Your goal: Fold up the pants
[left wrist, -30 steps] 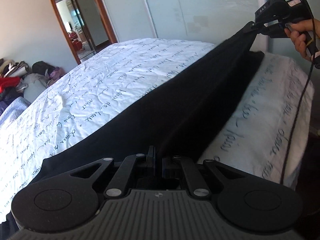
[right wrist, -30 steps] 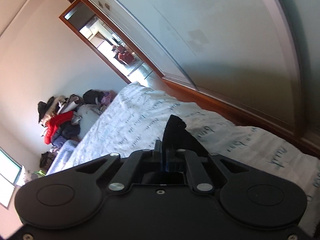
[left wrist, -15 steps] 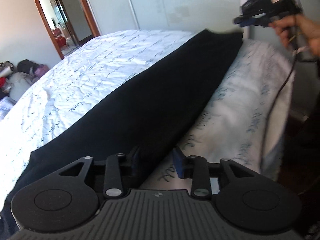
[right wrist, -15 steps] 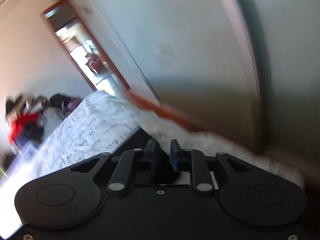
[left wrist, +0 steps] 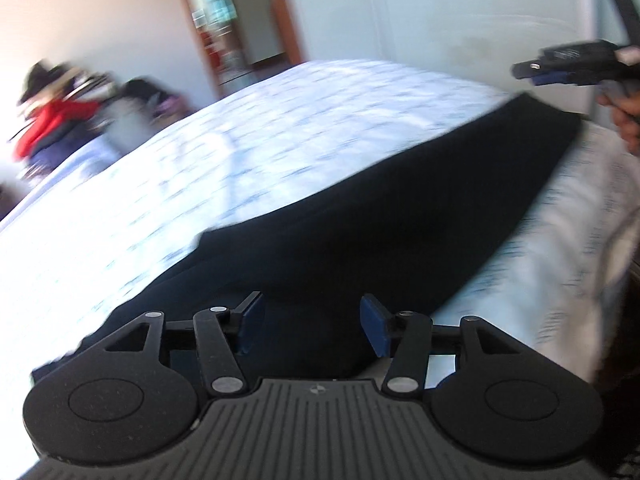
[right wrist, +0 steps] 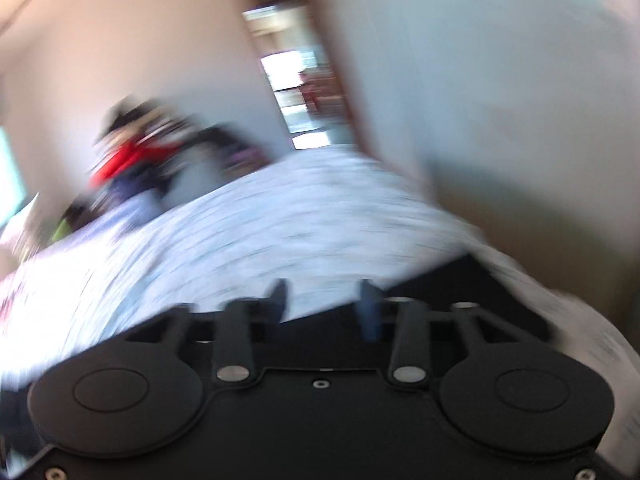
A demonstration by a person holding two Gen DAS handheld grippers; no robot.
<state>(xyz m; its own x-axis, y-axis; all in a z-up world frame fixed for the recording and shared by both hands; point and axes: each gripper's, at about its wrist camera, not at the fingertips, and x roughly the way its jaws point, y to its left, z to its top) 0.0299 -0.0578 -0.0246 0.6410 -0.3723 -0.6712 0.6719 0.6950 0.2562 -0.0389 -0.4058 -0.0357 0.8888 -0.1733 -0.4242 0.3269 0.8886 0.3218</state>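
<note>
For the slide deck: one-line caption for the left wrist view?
Left tongs opening over black pants lying flat on the bed, right tongs clear.

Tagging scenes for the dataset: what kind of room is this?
Most likely a home bedroom. A bed with a white script-print cover fills the view, black pants laid along it; clothes are piled by the wall beside an open doorway.

The pants [left wrist: 400, 216] were plain black, lying on a white bedspread [left wrist: 248, 152] patterned with bluish script. At the upper left, a blurred clothes pile [left wrist: 56, 120] showed red, and the gripper pads [left wrist: 376, 324] were blue.
</note>
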